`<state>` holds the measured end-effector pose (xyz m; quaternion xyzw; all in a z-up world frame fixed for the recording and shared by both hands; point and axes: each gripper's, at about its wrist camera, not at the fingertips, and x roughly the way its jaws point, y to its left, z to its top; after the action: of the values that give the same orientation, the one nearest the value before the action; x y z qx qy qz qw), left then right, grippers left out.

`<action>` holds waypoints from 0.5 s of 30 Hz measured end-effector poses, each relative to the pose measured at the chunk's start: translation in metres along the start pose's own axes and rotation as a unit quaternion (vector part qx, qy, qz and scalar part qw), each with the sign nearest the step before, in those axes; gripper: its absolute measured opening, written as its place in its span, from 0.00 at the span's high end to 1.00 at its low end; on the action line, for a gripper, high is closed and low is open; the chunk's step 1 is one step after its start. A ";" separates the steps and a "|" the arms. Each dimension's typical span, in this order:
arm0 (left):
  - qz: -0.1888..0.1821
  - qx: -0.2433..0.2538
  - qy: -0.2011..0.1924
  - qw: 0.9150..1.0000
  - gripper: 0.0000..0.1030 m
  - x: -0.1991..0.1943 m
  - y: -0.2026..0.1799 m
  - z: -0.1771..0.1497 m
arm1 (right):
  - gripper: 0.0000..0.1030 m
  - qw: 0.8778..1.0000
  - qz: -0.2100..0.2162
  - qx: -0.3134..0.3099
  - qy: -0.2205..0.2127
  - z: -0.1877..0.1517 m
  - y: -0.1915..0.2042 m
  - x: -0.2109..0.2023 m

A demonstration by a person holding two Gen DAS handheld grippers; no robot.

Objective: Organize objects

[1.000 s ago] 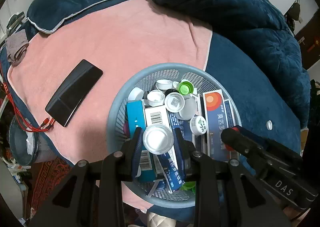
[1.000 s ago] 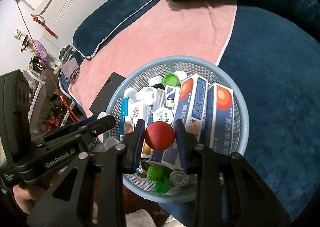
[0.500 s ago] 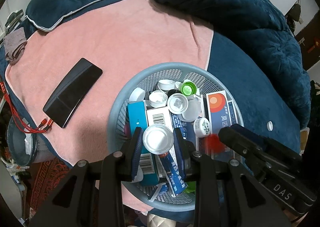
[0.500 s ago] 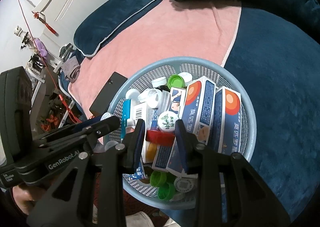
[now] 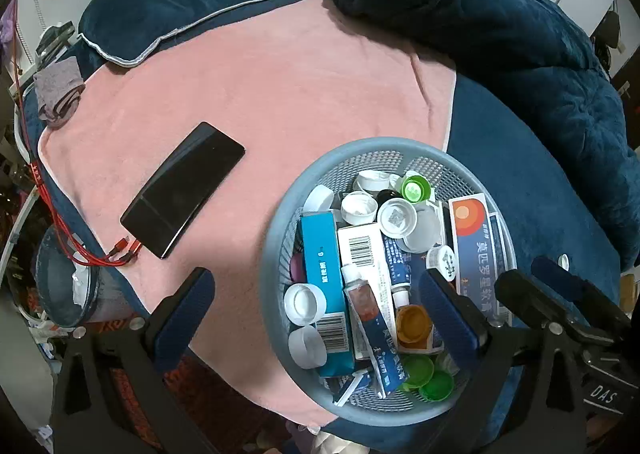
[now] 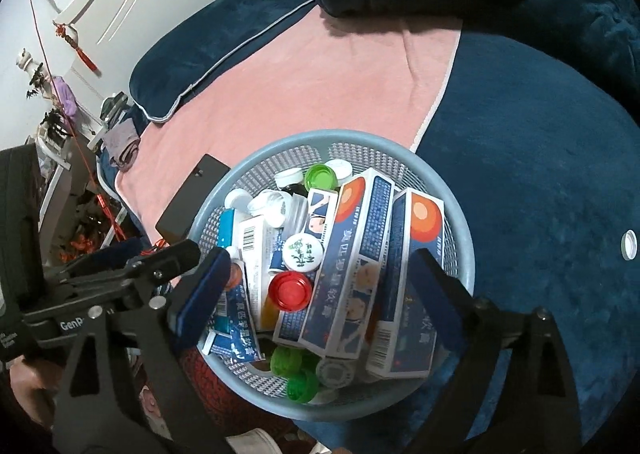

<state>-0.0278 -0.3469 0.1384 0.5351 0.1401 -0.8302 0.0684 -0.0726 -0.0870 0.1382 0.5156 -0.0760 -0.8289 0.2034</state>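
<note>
Both caps released since the prior frame: white cap (image 5: 305,302) and red cap (image 6: 290,290) now lie in the basket (image 5: 276,238) among boxes. Left gripper (image 5: 320,318) and right gripper (image 6: 320,294) spread wide, empty, above the basket.

Grey-blue mesh basket (image 5: 276,238), red cap (image 6: 290,290) — pink towel (image 5: 260,85), black phone (image 5: 184,189)

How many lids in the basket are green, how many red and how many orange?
Green lids: 3
Red lids: 1
Orange lids: 1
Total: 5
</note>
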 end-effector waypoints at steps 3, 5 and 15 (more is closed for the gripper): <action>0.003 -0.002 0.001 1.000 0.01 -0.001 0.002 -0.001 | 0.07 1.000 -0.005 -0.002 0.001 -0.001 -0.001 0.000; 0.004 -0.001 0.001 1.000 0.01 -0.001 0.002 -0.001 | 0.06 1.000 -0.006 0.000 0.001 -0.001 -0.002 -0.001; 0.009 0.003 0.003 1.000 0.01 -0.002 0.001 -0.004 | 0.05 1.000 -0.007 0.008 0.004 -0.002 -0.006 -0.001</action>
<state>-0.0230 -0.3470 0.1383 0.5388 0.1327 -0.8286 0.0740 -0.0721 -0.0810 0.1361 0.5208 -0.0785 -0.8278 0.1931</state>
